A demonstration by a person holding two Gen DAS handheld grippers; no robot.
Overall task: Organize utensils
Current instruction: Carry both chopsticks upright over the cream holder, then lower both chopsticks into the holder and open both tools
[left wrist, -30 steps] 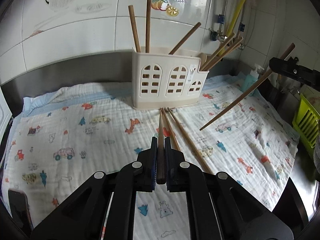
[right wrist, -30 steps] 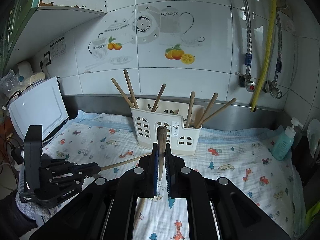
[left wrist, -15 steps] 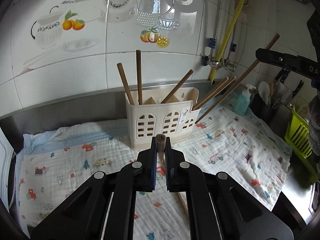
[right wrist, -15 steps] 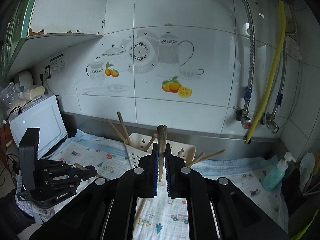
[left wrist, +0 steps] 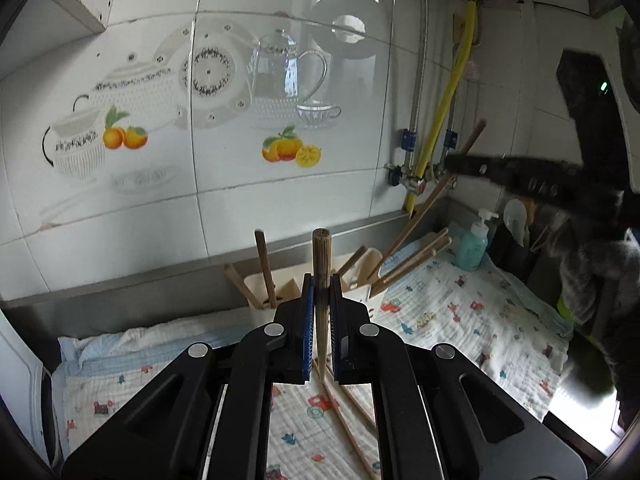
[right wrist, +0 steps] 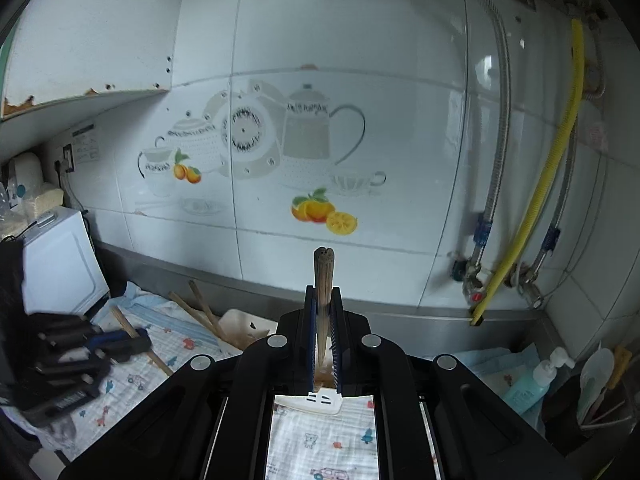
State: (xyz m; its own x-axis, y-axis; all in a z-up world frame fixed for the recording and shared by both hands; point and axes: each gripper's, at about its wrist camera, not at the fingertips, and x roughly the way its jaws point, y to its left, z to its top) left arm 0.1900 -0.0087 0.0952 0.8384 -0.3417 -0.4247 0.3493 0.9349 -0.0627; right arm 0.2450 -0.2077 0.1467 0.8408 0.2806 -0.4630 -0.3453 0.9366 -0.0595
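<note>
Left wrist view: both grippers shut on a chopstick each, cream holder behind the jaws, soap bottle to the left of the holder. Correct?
One error: the soap bottle stands to the right of the cream holder, as the left wrist view shows. The rest holds: the left gripper is shut on a chopstick, and the right gripper on its own chopstick.

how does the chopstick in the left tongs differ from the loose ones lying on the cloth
The held chopstick stands upright, clamped in the left tongs; the loose chopsticks lie flat on the cloth. The held one shows its blunt end up; the loose ones run slantwise, ungripped. All are brown wood.
</note>
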